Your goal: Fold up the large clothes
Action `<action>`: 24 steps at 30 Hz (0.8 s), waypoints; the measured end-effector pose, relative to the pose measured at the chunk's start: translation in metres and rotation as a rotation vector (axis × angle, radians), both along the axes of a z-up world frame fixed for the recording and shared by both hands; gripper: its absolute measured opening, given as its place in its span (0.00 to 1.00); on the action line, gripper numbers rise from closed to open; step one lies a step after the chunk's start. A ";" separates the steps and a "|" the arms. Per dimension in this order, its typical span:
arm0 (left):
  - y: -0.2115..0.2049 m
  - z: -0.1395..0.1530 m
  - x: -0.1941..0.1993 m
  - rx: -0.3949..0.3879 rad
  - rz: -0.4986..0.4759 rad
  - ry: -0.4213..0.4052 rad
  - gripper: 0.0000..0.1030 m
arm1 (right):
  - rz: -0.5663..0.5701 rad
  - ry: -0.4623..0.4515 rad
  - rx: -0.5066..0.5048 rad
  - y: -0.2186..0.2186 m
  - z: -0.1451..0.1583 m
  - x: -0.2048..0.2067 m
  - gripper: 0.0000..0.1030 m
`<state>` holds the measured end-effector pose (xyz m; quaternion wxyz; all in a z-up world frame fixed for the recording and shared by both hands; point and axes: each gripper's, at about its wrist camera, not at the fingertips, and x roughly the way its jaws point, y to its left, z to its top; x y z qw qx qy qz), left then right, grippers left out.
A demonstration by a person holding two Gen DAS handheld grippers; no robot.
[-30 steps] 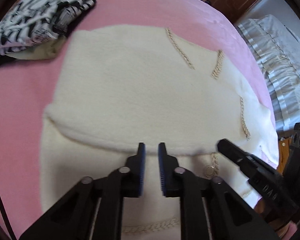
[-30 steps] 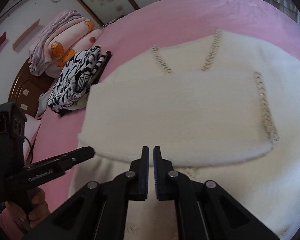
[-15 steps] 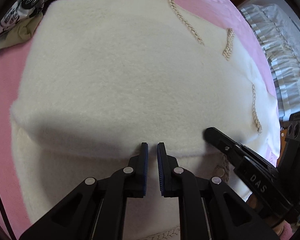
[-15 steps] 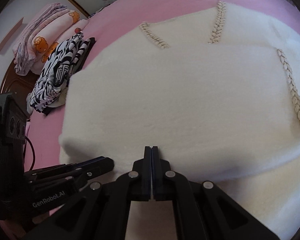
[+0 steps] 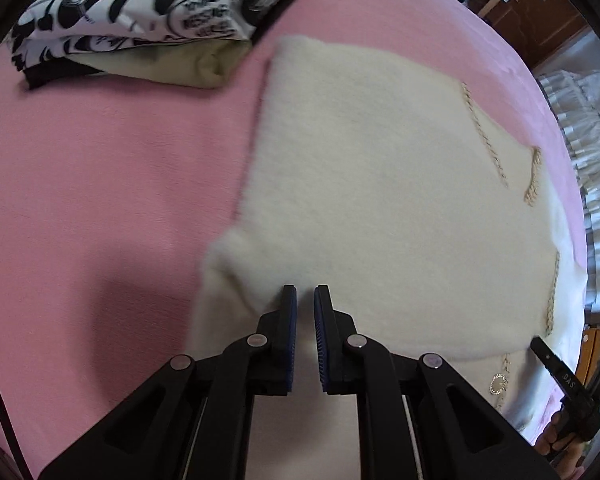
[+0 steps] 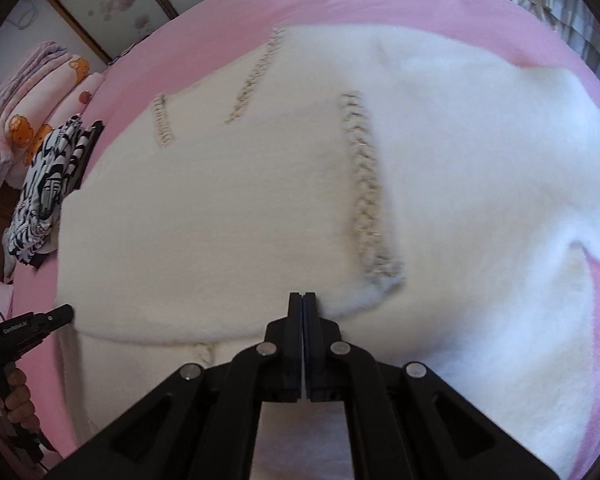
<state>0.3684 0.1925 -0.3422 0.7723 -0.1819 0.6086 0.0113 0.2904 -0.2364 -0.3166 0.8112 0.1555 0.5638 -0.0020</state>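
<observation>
Two grippers work a cream fleece garment (image 5: 380,200) spread on a pink bed (image 5: 100,180): the left gripper (image 5: 305,300) pinches the folded layer's near-left edge, while the right gripper (image 6: 303,300) sits clamped at the fold's near-right edge, any cloth in it unseen. Best practice: lower both corners evenly, edges aligned, before letting go.
</observation>
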 end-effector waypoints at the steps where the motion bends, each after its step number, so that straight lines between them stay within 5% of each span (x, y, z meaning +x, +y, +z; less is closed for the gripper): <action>1: 0.004 -0.001 0.000 -0.010 0.010 0.002 0.08 | -0.025 0.005 -0.010 -0.007 0.000 -0.004 0.00; 7: -0.009 0.020 0.005 0.070 -0.009 -0.014 0.09 | -0.090 -0.028 0.001 -0.024 0.017 -0.015 0.00; 15: -0.047 0.047 0.046 -0.030 -0.097 -0.086 0.10 | 0.024 -0.228 0.174 0.030 0.061 0.033 0.00; 24: -0.091 0.024 0.109 -0.086 -0.165 -0.089 0.10 | 0.161 -0.221 0.260 0.120 0.033 0.103 0.00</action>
